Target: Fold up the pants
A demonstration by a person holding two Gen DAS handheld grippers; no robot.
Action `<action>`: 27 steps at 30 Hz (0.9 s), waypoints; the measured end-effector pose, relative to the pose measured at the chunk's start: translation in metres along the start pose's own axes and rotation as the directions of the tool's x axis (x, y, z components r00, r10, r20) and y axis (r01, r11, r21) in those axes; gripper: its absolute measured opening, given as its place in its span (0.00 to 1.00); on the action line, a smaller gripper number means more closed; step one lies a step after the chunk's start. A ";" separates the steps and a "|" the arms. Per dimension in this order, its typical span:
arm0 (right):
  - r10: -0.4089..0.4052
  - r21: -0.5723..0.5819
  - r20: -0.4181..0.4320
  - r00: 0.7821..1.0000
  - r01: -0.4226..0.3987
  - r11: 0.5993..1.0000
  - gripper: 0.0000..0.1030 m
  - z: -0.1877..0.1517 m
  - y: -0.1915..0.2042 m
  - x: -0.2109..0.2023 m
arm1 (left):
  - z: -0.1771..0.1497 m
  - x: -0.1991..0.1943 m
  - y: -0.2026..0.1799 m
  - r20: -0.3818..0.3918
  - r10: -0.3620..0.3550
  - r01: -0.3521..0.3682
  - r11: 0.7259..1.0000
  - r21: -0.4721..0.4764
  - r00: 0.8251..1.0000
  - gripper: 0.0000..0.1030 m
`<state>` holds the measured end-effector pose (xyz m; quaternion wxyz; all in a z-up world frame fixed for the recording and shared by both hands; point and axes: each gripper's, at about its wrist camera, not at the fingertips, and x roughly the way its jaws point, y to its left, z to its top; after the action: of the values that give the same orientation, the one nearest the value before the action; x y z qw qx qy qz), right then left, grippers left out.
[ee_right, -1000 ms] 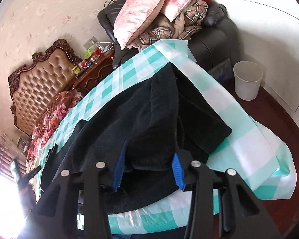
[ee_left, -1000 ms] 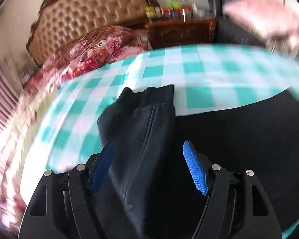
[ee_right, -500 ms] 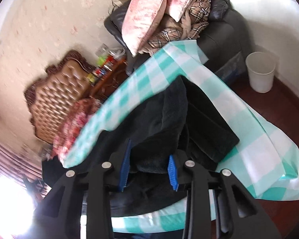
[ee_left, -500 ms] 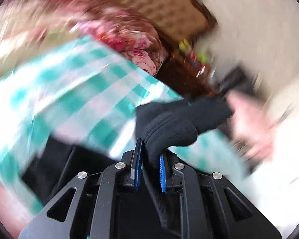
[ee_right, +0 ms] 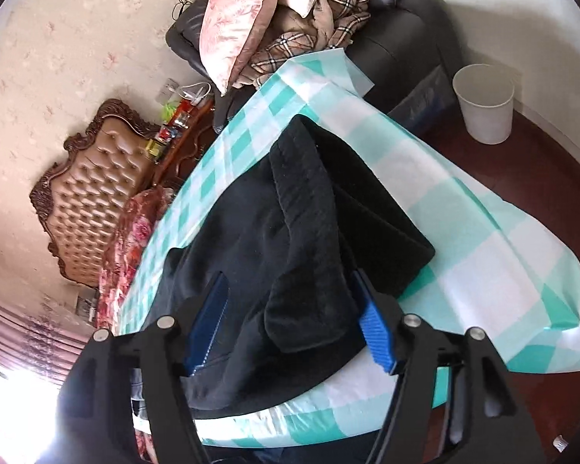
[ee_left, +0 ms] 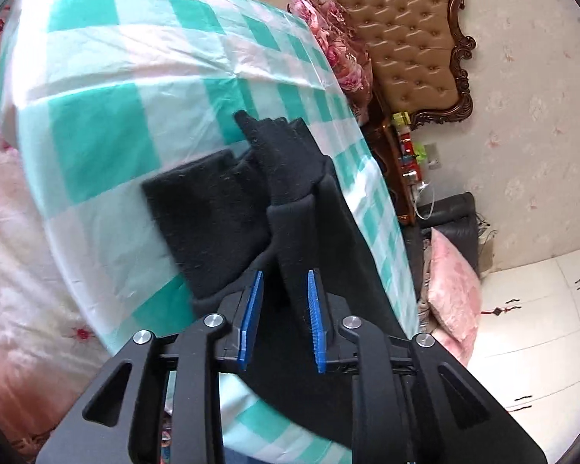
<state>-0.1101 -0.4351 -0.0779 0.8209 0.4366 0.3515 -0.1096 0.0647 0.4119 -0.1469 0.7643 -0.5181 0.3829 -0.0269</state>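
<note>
Pants (ee_left: 290, 208), black, lie bunched on the checked cloth (ee_left: 108, 123) straight ahead of both grippers; left gripper (ee_left: 281, 319) pinches a fold; right gripper (ee_right: 294, 324) spread wide, straddling the heap.

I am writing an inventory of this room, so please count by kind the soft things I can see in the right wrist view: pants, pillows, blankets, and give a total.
Black pants: 1
Pink pillows: 2
Plaid blanket: 1
Total: 4
</note>
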 end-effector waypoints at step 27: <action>-0.022 -0.126 -0.048 0.999 0.016 0.992 0.11 -0.018 0.031 0.017 | 0.034 0.031 -0.008 0.011 0.037 -0.038 0.999 0.037 0.999 0.11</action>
<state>-0.0918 -0.3998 -0.0760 0.8366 0.3833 0.3821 -0.0843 0.1101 0.4208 -0.1515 0.7762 -0.4965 0.3882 -0.0172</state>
